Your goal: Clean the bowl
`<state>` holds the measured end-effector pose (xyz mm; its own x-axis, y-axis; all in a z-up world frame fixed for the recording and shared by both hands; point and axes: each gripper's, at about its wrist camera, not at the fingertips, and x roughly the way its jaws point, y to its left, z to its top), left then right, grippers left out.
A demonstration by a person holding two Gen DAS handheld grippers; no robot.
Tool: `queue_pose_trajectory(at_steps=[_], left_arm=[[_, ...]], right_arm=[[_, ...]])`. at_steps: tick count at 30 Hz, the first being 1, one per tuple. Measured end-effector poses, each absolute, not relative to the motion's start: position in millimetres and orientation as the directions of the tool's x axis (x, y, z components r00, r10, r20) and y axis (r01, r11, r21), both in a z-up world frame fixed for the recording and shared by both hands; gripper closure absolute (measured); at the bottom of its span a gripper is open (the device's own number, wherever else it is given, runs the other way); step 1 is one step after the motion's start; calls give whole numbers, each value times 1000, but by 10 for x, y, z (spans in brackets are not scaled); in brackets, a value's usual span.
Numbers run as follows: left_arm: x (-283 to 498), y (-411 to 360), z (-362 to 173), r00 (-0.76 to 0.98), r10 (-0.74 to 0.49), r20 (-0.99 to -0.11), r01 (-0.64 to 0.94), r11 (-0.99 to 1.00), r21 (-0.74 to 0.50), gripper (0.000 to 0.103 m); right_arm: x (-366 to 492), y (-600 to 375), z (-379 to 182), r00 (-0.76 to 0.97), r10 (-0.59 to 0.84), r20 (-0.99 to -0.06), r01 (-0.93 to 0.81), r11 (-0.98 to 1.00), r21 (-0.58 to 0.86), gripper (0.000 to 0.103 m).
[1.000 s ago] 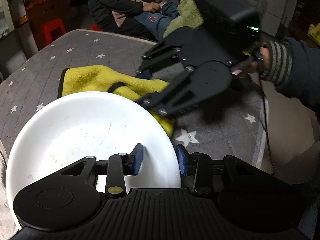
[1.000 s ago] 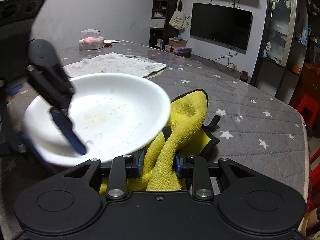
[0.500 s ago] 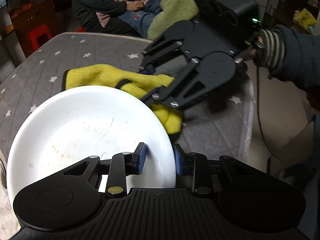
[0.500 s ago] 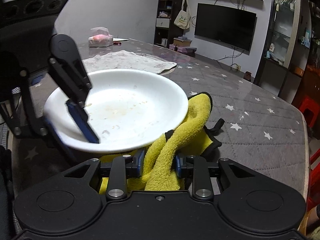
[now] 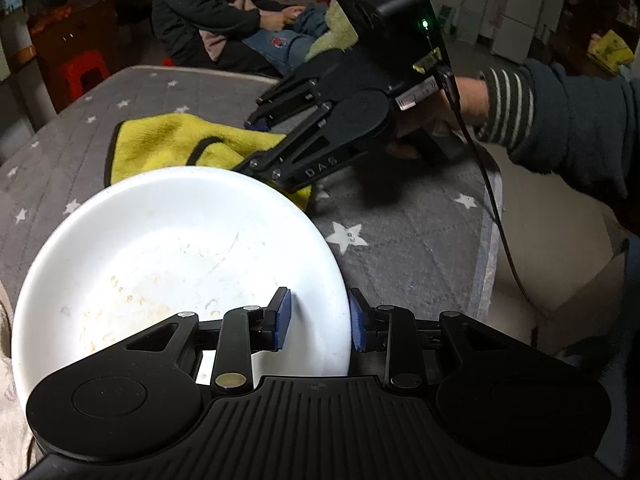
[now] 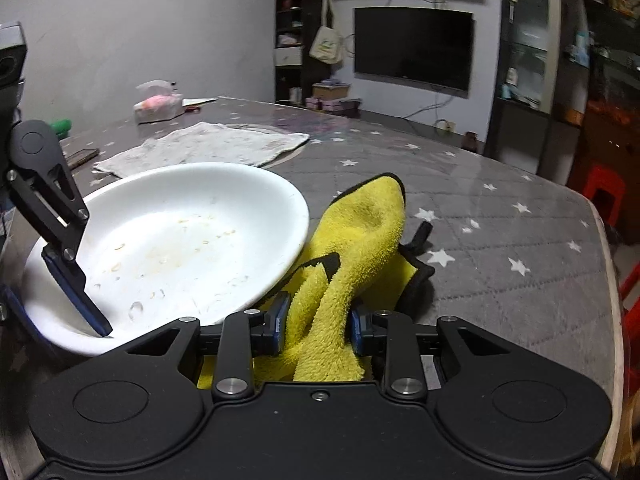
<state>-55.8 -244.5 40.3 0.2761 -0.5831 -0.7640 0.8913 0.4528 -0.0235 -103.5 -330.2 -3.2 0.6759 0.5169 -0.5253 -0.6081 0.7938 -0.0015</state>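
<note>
A white bowl (image 5: 168,248) with dried food smears is held by its rim in my left gripper (image 5: 320,316), which is shut on it. The bowl also shows in the right wrist view (image 6: 180,240), tilted, with a left fingertip (image 6: 80,300) inside it. My right gripper (image 6: 320,320) is shut on a yellow cloth (image 6: 352,240) with a black edge. In the left wrist view the cloth (image 5: 176,140) lies on the table behind the bowl, with the right gripper (image 5: 256,144) on it.
The table has a grey quilted cover with white stars (image 6: 500,240). A grey rag (image 6: 208,148), a tissue pack (image 6: 158,106) and a phone (image 6: 82,156) lie at its far side. Two people (image 5: 224,28) sit beyond the table. A red stool (image 5: 84,72) stands at the left.
The bowl has shifted left and lower in the right wrist view and tilted more. The right gripper still grips the cloth beside the bowl's rim.
</note>
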Motion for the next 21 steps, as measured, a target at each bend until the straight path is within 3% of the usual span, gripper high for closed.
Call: queue_pose_trajectory(at_steps=[16, 21], left_arm=[[-522, -2624, 341, 315, -563, -765, 879, 476, 12, 67], [-454, -2584, 351, 292, -573, -766, 880, 475, -20, 72]], right_arm=[[-1514, -3214, 9, 652, 524, -548, -652, 757, -51, 72], [-1489, -3201, 18, 643, 539, -545, -669, 742, -55, 72]])
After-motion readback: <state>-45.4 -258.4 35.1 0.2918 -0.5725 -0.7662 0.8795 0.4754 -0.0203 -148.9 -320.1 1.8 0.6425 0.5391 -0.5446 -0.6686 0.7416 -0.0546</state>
